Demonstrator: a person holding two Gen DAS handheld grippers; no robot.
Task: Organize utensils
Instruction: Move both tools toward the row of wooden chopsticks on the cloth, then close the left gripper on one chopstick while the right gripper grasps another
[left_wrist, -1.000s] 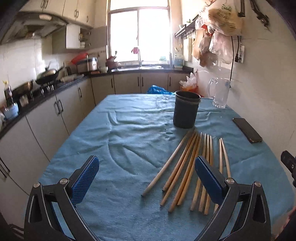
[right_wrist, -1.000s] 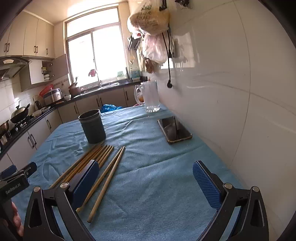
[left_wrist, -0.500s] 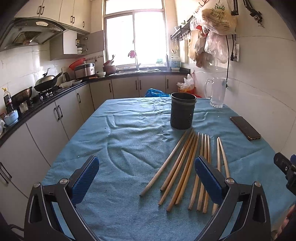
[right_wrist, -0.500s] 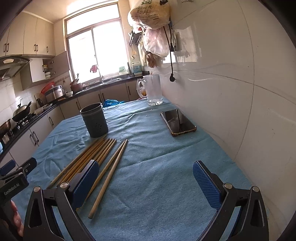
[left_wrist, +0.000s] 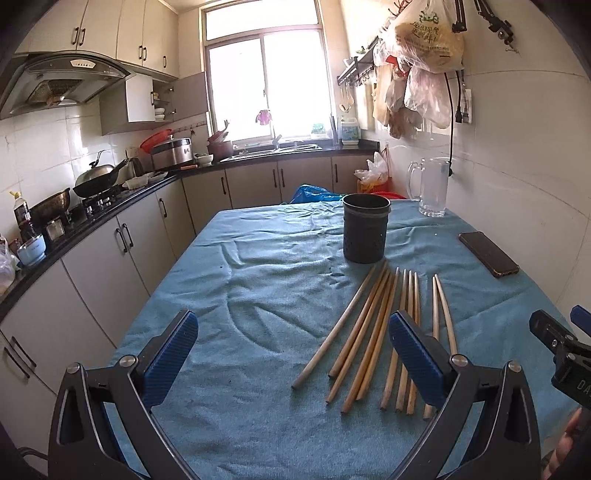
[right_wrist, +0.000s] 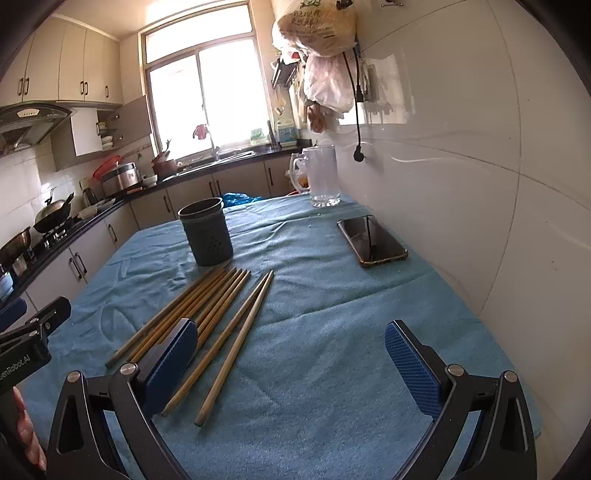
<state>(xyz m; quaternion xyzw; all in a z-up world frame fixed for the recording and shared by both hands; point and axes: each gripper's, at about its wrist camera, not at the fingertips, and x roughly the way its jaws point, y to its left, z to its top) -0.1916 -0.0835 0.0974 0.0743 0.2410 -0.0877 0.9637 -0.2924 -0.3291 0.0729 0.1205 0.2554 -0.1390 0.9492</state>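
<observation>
chopsticks (left_wrist: 384, 328): wooden, flat, fanned | holder (left_wrist: 365, 229): dark, upright, just beyond tips

Counter (left_wrist: 258, 424) covered by wrinkled blue cloth (left_wrist: 280, 295). On cloth: dark perforated utensil cup (left_wrist: 365, 233) upright, mid-counter; wooden chopsticks (left_wrist: 373, 332) fanned flat just in front of cup, tips near its base. Black phone (left_wrist: 488, 254) flat near wall side. Glass mug (left_wrist: 430, 192) upright at far corner.

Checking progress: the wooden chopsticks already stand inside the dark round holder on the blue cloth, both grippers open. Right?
Not quite. The wooden chopsticks lie flat on the blue cloth before the dark round holder, as the left wrist view shows. Both grippers, left and right, are open.
</observation>
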